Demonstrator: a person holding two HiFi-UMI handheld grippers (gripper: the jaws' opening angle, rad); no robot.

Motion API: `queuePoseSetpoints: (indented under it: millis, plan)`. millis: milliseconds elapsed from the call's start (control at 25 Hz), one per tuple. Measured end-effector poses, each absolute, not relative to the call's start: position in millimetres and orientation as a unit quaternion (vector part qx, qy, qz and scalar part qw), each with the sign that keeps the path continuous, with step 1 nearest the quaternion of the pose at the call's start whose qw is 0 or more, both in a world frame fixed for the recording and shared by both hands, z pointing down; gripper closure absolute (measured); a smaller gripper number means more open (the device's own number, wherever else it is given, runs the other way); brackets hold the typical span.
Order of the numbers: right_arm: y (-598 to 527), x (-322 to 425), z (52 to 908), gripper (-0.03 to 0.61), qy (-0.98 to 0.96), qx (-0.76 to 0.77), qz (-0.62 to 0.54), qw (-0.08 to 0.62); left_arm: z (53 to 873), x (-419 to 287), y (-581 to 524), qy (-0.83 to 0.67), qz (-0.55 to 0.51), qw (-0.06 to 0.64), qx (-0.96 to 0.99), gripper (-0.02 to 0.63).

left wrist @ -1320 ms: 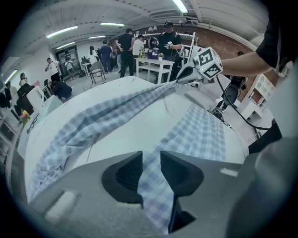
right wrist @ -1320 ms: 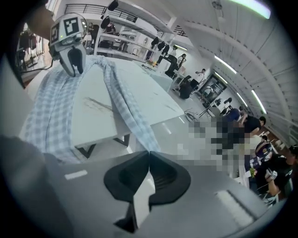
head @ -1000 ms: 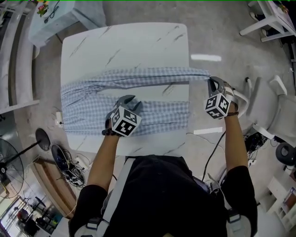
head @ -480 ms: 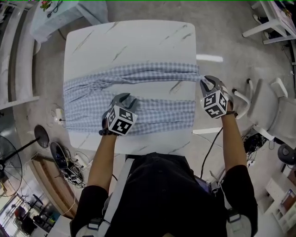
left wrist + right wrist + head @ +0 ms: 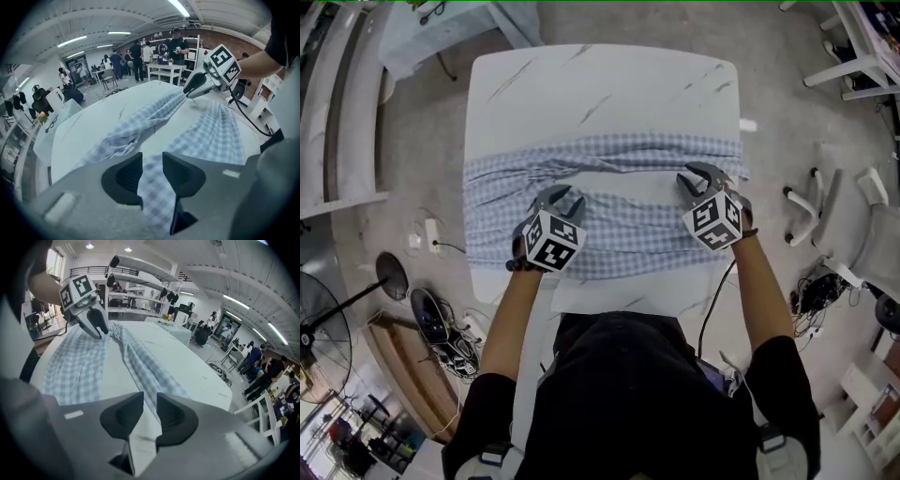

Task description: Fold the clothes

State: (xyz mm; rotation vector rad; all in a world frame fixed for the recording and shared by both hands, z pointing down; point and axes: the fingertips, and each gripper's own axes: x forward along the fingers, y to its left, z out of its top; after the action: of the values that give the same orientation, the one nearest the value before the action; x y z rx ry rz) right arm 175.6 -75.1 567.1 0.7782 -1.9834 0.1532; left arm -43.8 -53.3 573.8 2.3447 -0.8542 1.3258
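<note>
1. Starting closest to the person: the near band [image 5: 628, 234] of the checked garment [image 5: 516, 178] already lies flat across the table [image 5: 600, 94], just inside the near edge. It runs from the left edge almost to the right one. I'd call that half laid out.
2. The left gripper [image 5: 560, 195] sits on that band's far edge, left of centre. Its jaws are nearly together with a pinch of the check cloth in the gap, so it looks like it's holding the fabric.
3. The right gripper [image 5: 698, 173] is over toward the right end, above the strip of bare tabletop between the two bands. Its jaws have just been opening and now stand a bit apart. Only white table shows between them, so it's carrying nothing.
4. Further back, the far band [image 5: 609, 150] is the messy part. It's bunched into a narrow, rope-like run, with twisted wrinkles at the left where the two bands join. Its right end reaches the table's right edge.
5. Progress, as I read it: I can't see a single fold yet, so this is still the spreading-out stage. What's left is flattening the far band and then all the actual folding.
6. The cloth itself is a thin, soft, light blue-and-white check that drapes and creases easily.
</note>
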Motion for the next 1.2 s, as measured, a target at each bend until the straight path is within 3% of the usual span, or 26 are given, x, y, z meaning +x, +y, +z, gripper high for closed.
queuePoseSetpoints:
  millis: [320,680,760,840,1200]
  plan:
    - [-83.9,46.8,572.5,0.469,-0.847,0.264,0.075,0.456,580.8,-104.2,-81.2,-0.3,0.488,0.117,0.811,0.469]
    - [-96.9,2.4,587.6,0.448,-0.842,0.227,0.135,0.471,594.0,-130.5,-79.3,-0.274,0.495,0.133,0.814,0.437]
    - [-102.2,-0.3,588.3,0.482,-0.839,0.227,0.132,0.476,597.5,-131.4,-76.4,-0.268,0.493,0.14,0.816,0.437]
    - [-110.6,-2.5,583.5,0.561,-0.84,0.23,0.122,0.476,599.6,-130.9,-75.8,-0.263,0.491,0.143,0.818,0.439]
    - [-183.5,-0.6,554.7,0.569,-0.837,0.266,0.037,0.477,603.4,-129.8,-78.3,-0.248,0.486,0.159,0.823,0.439]
